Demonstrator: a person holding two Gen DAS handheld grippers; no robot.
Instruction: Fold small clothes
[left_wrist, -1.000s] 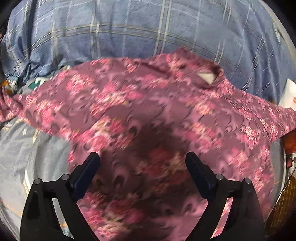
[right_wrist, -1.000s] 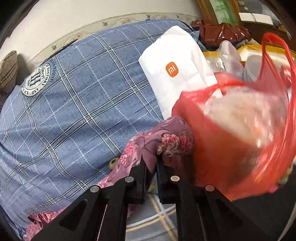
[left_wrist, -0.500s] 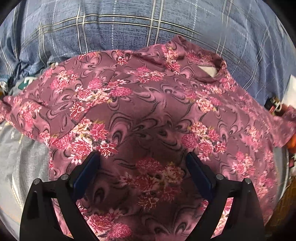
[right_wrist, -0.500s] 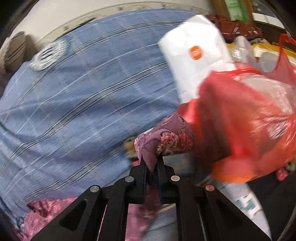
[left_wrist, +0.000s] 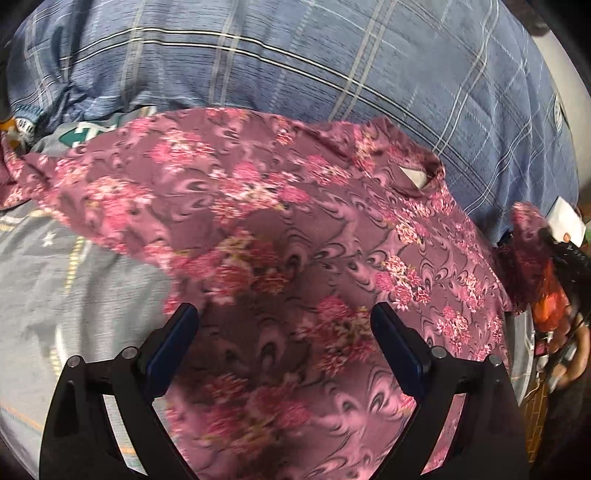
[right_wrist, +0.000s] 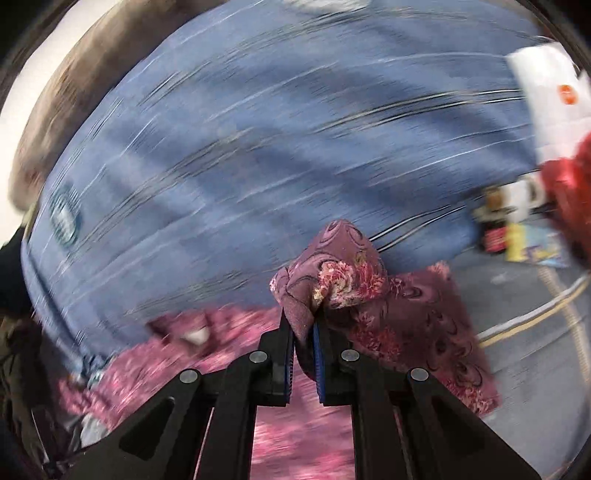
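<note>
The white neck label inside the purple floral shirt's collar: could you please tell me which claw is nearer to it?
Right. The right claw, shut on a shirt sleeve, is close beside the label; the open left claw hovers over the shirt's body, farther away.

Nothing here can really be read. The white bag (right_wrist: 550, 92) beside the blue plaid quilt (right_wrist: 258, 147) carries an orange square logo, its mark blurred. A round crest on the quilt's left edge is smeared.
</note>
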